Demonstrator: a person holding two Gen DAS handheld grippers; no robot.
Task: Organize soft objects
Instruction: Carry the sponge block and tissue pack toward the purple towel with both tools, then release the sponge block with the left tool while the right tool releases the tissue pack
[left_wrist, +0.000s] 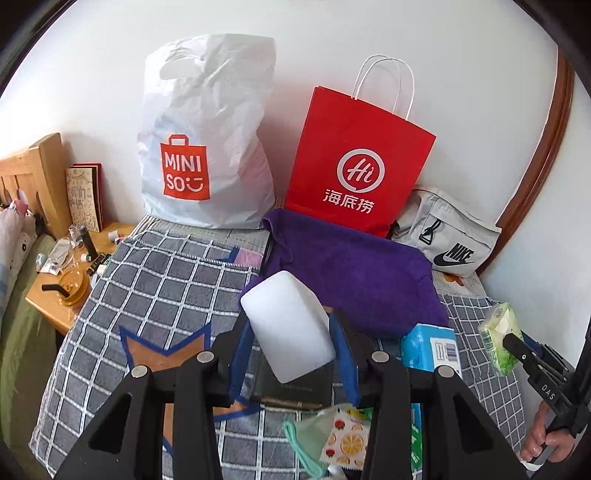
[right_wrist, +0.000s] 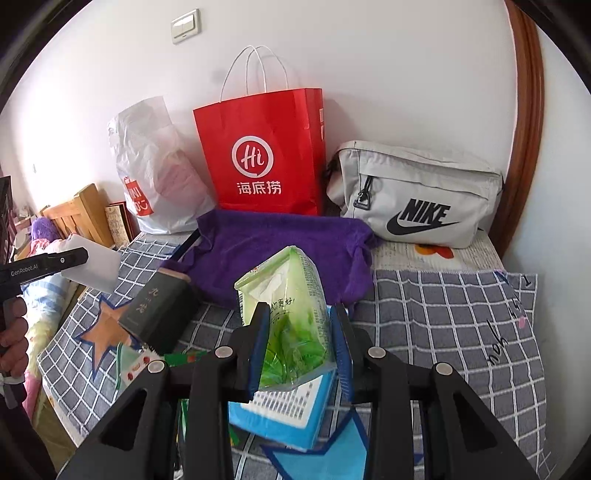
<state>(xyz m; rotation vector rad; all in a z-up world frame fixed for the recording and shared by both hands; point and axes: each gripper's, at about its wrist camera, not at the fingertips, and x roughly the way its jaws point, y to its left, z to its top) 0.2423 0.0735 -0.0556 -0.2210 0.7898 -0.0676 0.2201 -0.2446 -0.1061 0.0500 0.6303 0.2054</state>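
My left gripper (left_wrist: 291, 332) is shut on a white sponge block (left_wrist: 290, 325) and holds it above the checked cloth (left_wrist: 166, 288); the sponge also shows at the left of the right wrist view (right_wrist: 94, 264). My right gripper (right_wrist: 299, 332) is shut on a green tissue pack (right_wrist: 291, 310), which also shows in the left wrist view (left_wrist: 500, 338). A purple towel (left_wrist: 354, 273) lies folded at the back, in front of the bags; it also shows in the right wrist view (right_wrist: 280, 247).
Against the wall stand a white Miniso plastic bag (left_wrist: 207, 136), a red paper bag (left_wrist: 358, 162) and a grey Nike pouch (left_wrist: 447, 236). A dark box (right_wrist: 159, 310), a blue tissue box (right_wrist: 284, 417) and a fruit-print pouch (left_wrist: 343, 439) lie on the cloth. A cluttered wooden nightstand (left_wrist: 66, 273) stands left.
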